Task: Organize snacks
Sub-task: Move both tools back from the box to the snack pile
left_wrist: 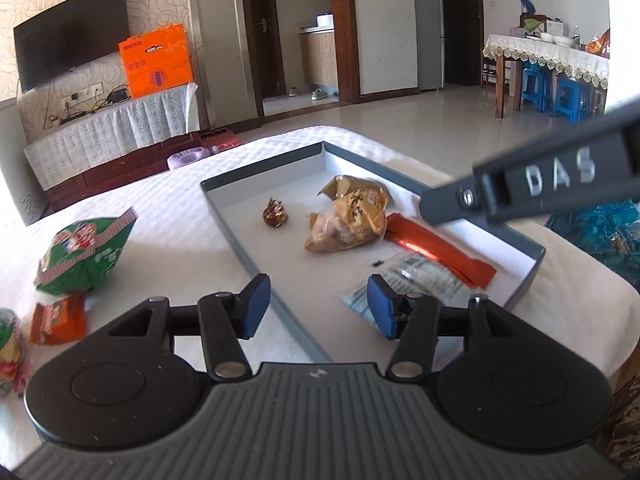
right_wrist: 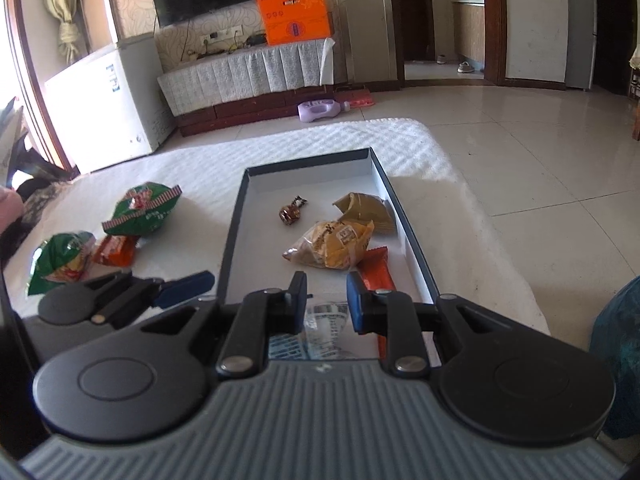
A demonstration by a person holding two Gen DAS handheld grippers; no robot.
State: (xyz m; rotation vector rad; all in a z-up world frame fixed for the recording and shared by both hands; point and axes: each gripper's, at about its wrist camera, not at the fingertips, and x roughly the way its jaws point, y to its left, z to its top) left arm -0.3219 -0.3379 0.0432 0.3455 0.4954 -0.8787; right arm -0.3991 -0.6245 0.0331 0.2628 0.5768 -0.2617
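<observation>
Left tongs [left_wrist: 316,306]: jaws wide apart, holding nothing, poised over the near left wall of the tray [left_wrist: 256,268].
Right tongs [right_wrist: 326,302]: jaws apart, empty, above the clear packet [right_wrist: 326,316] at the tray's near end.
Tray contents: small candy [left_wrist: 275,213], two yellow bags [left_wrist: 348,220], orange bar [left_wrist: 440,250], clear packet.
Still outside: green bag [left_wrist: 86,258], small orange packet [left_wrist: 58,322] and a second green bag [right_wrist: 62,258], all on the white-covered desk [left_wrist: 180,216] left of the tray.
Likely step: fetch a loose snack with the left tongs.
Technique: pinch the bag's crimped seam, not its puffed middle; lift clear of the tray wall before releasing.
</observation>
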